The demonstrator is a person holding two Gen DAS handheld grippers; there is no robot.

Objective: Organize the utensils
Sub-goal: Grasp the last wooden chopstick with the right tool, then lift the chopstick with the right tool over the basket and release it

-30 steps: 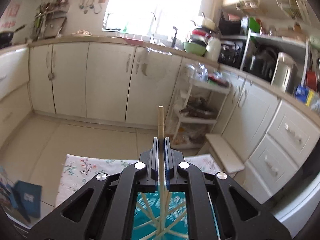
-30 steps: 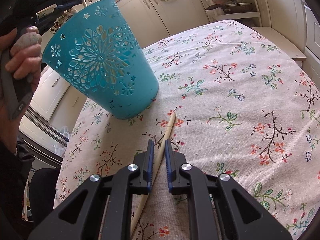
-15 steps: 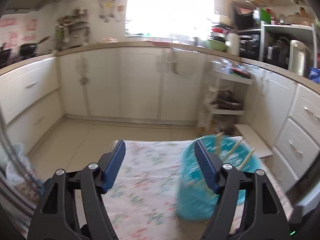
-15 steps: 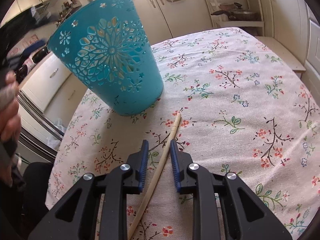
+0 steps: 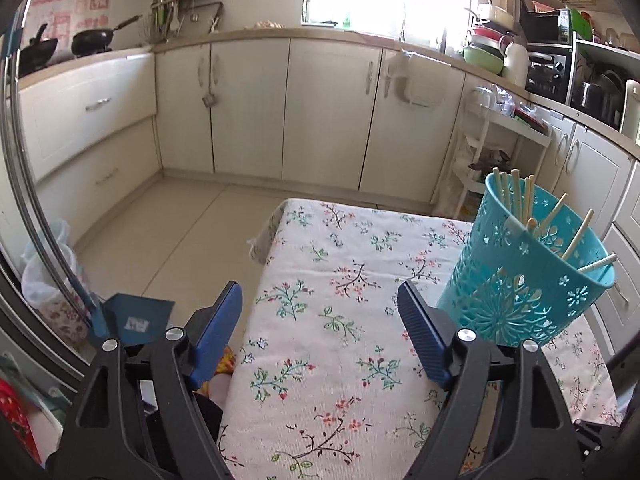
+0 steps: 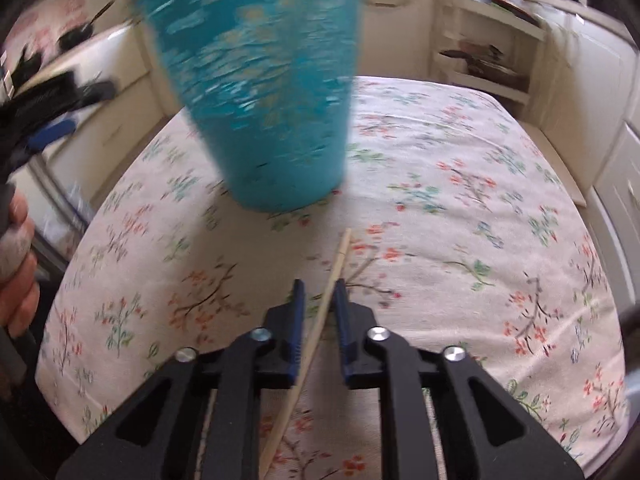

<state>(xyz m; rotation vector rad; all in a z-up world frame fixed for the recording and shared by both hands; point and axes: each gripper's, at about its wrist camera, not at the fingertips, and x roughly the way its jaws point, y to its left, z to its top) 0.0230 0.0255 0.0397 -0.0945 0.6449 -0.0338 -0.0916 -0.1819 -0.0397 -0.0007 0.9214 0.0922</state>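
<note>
A teal cut-out basket (image 5: pixel 520 296) stands on the floral tablecloth (image 5: pixel 340 260) with several wooden chopsticks (image 5: pixel 520 200) upright in it. My left gripper (image 5: pixel 320 288) hovers left of the basket, jaws wide and still opening, nothing between them. In the right wrist view the basket (image 6: pixel 260 100) is blurred, and one chopstick (image 6: pixel 340 252) lies on the cloth (image 6: pixel 460 220) in front of it. My right gripper (image 6: pixel 319 285) straddles that chopstick, jaws closing; a gap still shows on its left side. The left gripper (image 6: pixel 52 112) and the hand (image 6: pixel 16 260) holding it show at the left edge.
Cream cabinets (image 5: pixel 320 112) line the far walls, and a white shelf rack (image 5: pixel 492 152) stands behind the basket. On the floor left of the table are a bin bag (image 5: pixel 44 272) and a blue dustpan (image 5: pixel 136 320). The table's left edge (image 5: pixel 260 280) runs under my left finger.
My left gripper let go of a chopstick over the basket, opened wide, and moved left and down away from it. The right gripper rolled and narrowed around the lying chopstick.
</note>
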